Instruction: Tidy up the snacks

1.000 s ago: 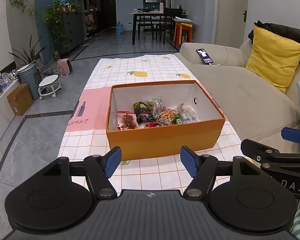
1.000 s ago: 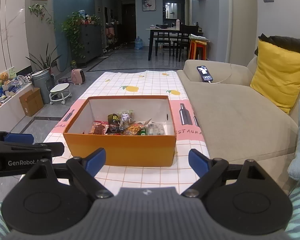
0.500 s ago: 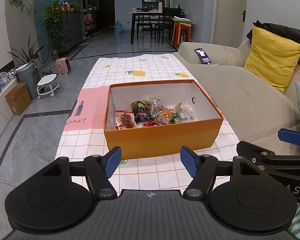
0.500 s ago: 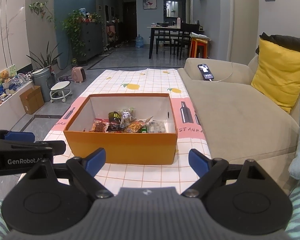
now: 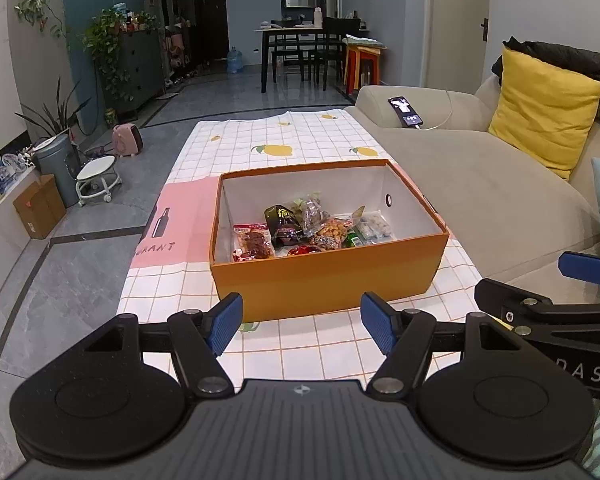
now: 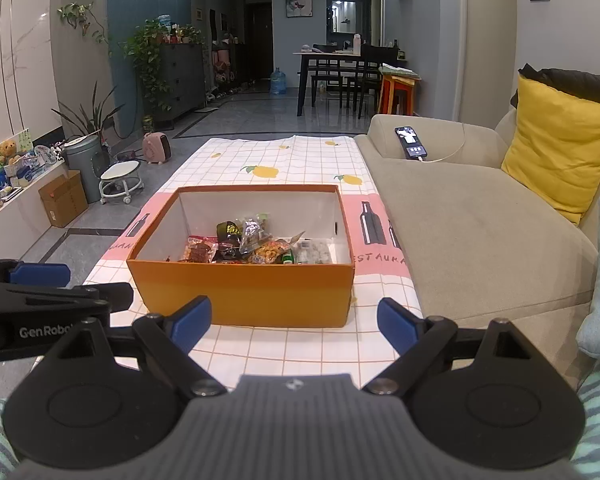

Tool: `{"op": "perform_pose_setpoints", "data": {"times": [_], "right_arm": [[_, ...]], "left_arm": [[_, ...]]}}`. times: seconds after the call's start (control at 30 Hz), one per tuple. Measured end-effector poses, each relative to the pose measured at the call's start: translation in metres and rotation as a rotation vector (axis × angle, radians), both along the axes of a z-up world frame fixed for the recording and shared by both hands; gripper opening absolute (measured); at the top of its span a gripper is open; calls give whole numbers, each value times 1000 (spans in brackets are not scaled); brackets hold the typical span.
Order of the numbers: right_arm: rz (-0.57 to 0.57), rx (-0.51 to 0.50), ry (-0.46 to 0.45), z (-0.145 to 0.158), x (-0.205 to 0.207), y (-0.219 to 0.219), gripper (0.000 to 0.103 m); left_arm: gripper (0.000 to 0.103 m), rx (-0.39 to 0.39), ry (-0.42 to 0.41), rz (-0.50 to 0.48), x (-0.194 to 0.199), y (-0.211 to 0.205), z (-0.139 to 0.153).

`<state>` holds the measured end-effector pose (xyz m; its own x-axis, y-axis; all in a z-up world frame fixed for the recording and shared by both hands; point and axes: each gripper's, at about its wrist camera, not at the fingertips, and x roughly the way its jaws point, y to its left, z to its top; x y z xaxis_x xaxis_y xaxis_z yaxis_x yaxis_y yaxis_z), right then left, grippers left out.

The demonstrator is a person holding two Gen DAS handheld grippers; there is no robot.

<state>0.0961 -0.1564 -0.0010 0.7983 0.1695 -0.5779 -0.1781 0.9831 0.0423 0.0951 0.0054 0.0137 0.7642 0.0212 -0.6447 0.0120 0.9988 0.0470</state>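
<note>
Snacks [image 5: 308, 228] lie heaped inside the orange box [image 5: 328, 284], toward its near wall, the row running left to right. The box sits on the worktop [image 5: 324, 340] near its near edge, long side across the view. Both tools hover short of that wall, pointing down toward it. Left hand-held gripper [image 5: 302, 322]: jaws wide, empty. Right hand-held gripper [image 6: 294, 322]: jaws wide, empty. The snacks lie ahead of both; neither is clearly nearer. Judgement: any reach must clear the near wall first.
</note>
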Motion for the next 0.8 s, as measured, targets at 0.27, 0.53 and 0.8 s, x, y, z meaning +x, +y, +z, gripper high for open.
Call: {"op": "perform_pose_setpoints", "data": {"times": [0.27, 0.53, 0.8], "right_arm": [[-2, 0, 3, -1, 0, -1, 87], [-2, -1, 5, -2, -1, -1, 87], [-2, -1, 6, -3, 0, -1, 87]], "left_arm": [[79, -3, 4, -5, 1, 0, 0], [81, 7, -4, 7, -1, -1, 0], [80, 27, -23, 8, -2, -4, 2]]}}
